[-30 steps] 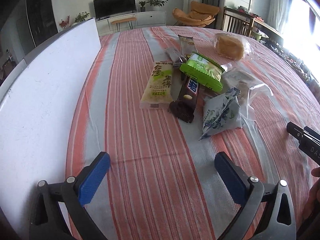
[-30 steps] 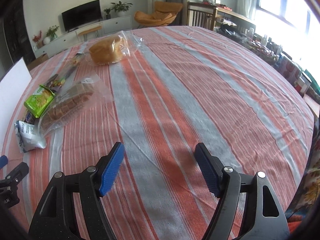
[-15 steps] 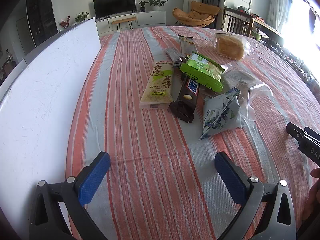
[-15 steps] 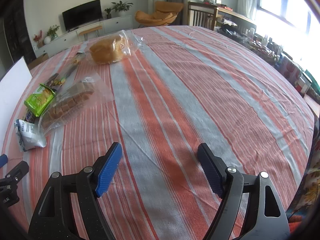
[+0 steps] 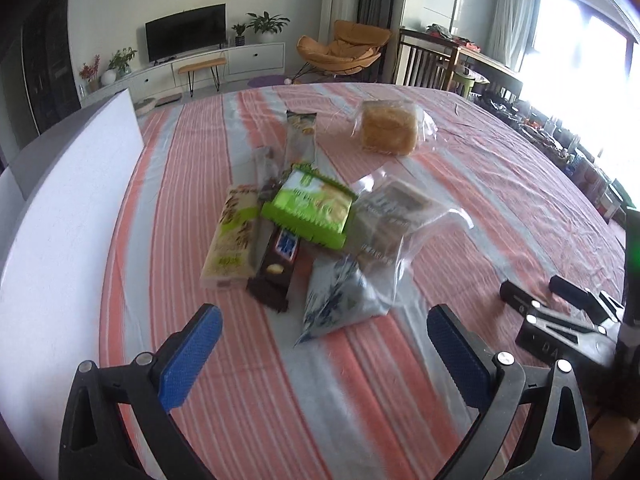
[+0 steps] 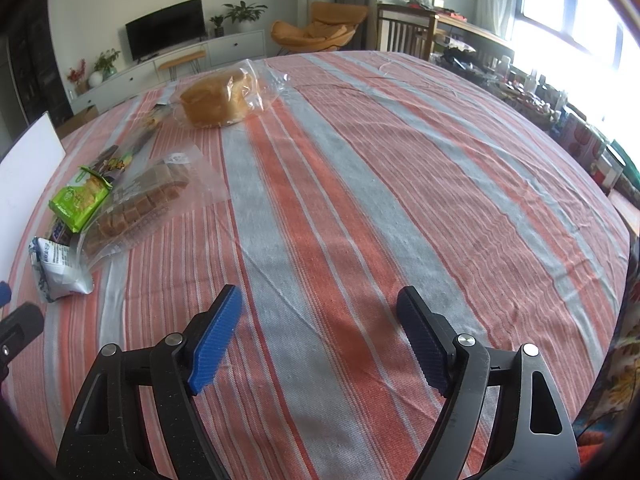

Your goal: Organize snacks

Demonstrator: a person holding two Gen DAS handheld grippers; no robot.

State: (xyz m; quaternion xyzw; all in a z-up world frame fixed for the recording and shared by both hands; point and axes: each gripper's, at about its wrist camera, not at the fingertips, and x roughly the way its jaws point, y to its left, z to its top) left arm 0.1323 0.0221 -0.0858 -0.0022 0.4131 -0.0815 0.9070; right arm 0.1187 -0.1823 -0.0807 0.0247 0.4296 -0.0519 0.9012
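**Snack heap, both tongs empty**

Left gripper [image 5: 324, 354]: jaws wide, just narrowing slightly, nothing between; crinkled blue-and-white foil pouch [image 5: 340, 300] just ahead, flat green biscuit packet [image 5: 310, 210] beyond. Right gripper [image 6: 320, 336]: wide, empty over striped orange-grey tablecloth [image 6: 360, 200]; heap far left.

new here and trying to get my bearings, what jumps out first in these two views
A heap of snack packets sits left of centre on the striped tablecloth, topped by a bright green packet, with a blue-and-white pouch nearest. A bagged bread loaf lies apart, further back. Both the left gripper and right gripper hang open and empty.
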